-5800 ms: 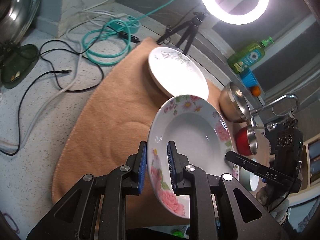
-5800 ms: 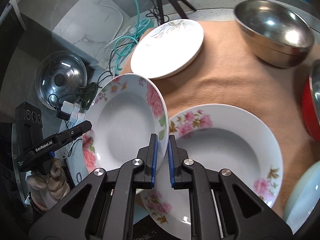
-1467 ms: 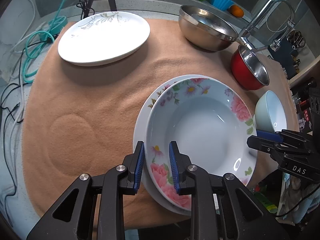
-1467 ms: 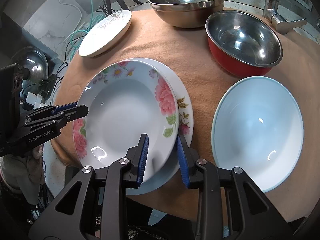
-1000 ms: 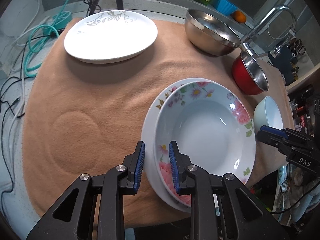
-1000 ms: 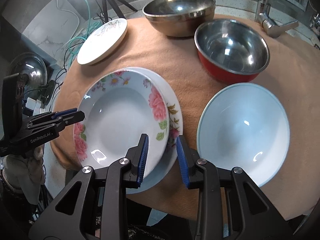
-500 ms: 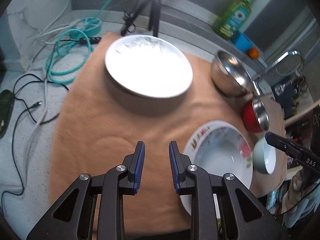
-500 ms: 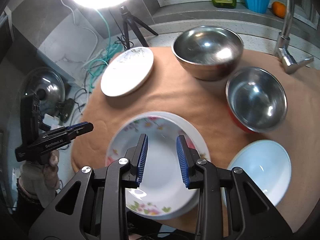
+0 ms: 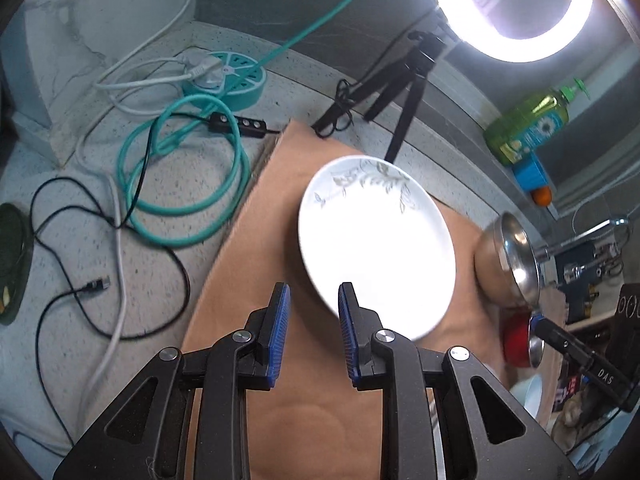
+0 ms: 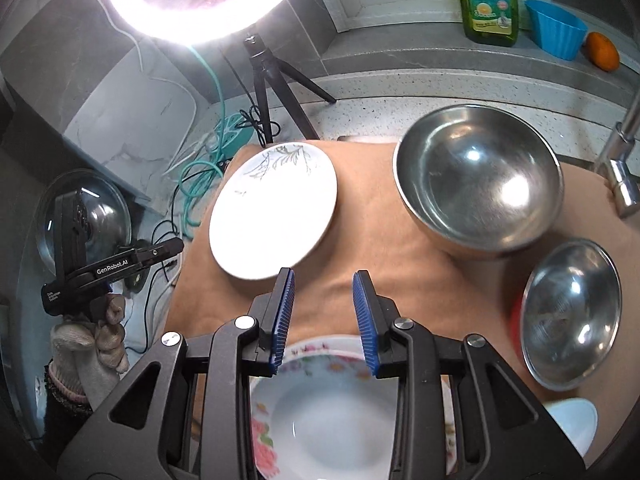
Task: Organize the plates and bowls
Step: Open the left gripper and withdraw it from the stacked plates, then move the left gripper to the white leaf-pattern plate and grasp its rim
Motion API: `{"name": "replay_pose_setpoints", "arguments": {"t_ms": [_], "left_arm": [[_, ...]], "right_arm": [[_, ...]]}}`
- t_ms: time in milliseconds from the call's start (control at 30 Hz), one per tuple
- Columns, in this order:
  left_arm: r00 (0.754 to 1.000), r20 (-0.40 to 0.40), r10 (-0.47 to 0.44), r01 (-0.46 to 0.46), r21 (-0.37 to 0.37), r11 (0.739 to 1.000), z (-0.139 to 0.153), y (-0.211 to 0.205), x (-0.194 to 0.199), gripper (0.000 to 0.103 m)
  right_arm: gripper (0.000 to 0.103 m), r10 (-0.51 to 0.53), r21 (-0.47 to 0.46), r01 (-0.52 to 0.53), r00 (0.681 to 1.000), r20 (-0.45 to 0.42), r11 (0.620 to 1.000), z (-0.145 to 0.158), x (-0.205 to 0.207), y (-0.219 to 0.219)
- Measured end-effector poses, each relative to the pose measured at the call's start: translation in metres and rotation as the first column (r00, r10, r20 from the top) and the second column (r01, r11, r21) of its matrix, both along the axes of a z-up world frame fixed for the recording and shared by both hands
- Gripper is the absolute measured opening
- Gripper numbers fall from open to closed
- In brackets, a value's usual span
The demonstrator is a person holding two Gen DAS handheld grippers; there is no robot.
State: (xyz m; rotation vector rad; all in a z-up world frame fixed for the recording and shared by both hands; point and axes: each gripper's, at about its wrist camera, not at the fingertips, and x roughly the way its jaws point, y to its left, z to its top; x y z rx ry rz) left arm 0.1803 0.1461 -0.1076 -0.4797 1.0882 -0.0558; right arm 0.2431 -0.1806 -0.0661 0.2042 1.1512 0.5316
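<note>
A white plate with a grey leaf print (image 9: 376, 248) (image 10: 276, 208) lies at the far left of the orange mat (image 9: 248, 280). My left gripper (image 9: 312, 320) hangs open and empty over the mat, its right finger overlapping the plate's near rim in the picture. My right gripper (image 10: 324, 300) is open and empty too, above the mat between that plate and the stacked floral plates (image 10: 320, 412) below it. A large steel bowl (image 10: 476, 180), a red bowl with a steel inside (image 10: 572, 312) and a pale blue bowl (image 10: 572, 416) stand to the right.
A ring light on a tripod (image 10: 264, 80) stands behind the mat. Cables and a teal power strip (image 9: 224, 76) lie on the counter at left. A soap bottle (image 10: 488, 0), a blue cup (image 10: 556, 34), an orange (image 10: 604, 56) and a tap (image 10: 620, 168) line the back. A gloved hand (image 10: 92, 344) holds the left gripper.
Both grippers let go of the floral plate, which now rests on the other one. Both have since moved away from that stack toward the white leaf plate.
</note>
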Motion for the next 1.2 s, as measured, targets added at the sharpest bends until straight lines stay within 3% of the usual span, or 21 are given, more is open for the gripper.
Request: {"name": "replay_pose_setpoints", "arguments": {"t_ms": [300,700,1000,1200], "left_arm": [[1.000,-0.012,-0.005,0.005,0.000,1.000,-0.017,0.011,0.048,0.022],[0.998,-0.036,-0.048,0.048,0.014,0.999,-0.035,0.009,0.077,0.022],[0.995,-0.048,-0.088,0.089,0.012,0.996,-0.044,-0.001,0.087,0.013],[0.995,-0.048,-0.090,0.091,0.012,0.996,-0.044,-0.003,0.087,0.013]], "right_arm": [[0.031,-0.018,-0.013,0.017,0.998,-0.062,1.000,-0.039,0.044,0.030],[0.031,-0.008,-0.024,0.005,0.993,-0.115,1.000,-0.079,0.073,0.055],[0.012,-0.009,-0.020,0.006,0.991,-0.135,1.000,-0.091,0.081,0.058],[0.010,-0.012,-0.032,0.008,0.992,-0.129,0.999,-0.092,0.079,0.059]]}}
